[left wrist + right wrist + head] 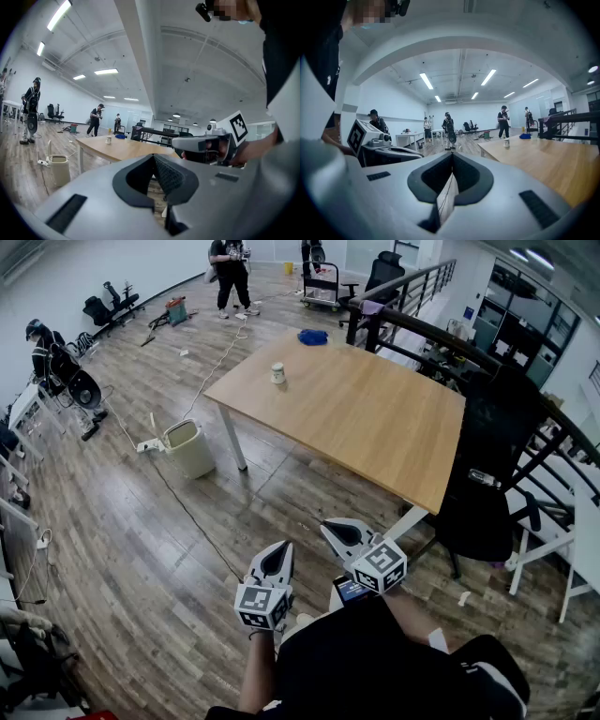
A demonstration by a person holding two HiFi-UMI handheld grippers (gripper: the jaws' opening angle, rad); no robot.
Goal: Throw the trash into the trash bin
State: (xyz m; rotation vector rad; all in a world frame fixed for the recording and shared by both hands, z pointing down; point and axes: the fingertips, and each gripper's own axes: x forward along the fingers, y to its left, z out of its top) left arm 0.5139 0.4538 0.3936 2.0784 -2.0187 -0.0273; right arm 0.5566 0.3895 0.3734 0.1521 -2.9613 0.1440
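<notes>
Not started: left gripper [277,554] and right gripper [337,532] both closed, empty, bottom centre. Next probably reach the cup [278,373] on the table [375,423], upper centre. The bin [190,447] stands left of it.

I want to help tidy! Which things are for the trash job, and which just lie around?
For the job: cup on the table, probably the trash; trash bin on the floor.
Just lying about: blue thing on the table; black chair; power strip.

A cup [278,373] was seen on the table [375,418], a trash bin [189,447] on the floor beside its leg, while the left gripper [283,547] and the right gripper [330,527] were held well short.
</notes>
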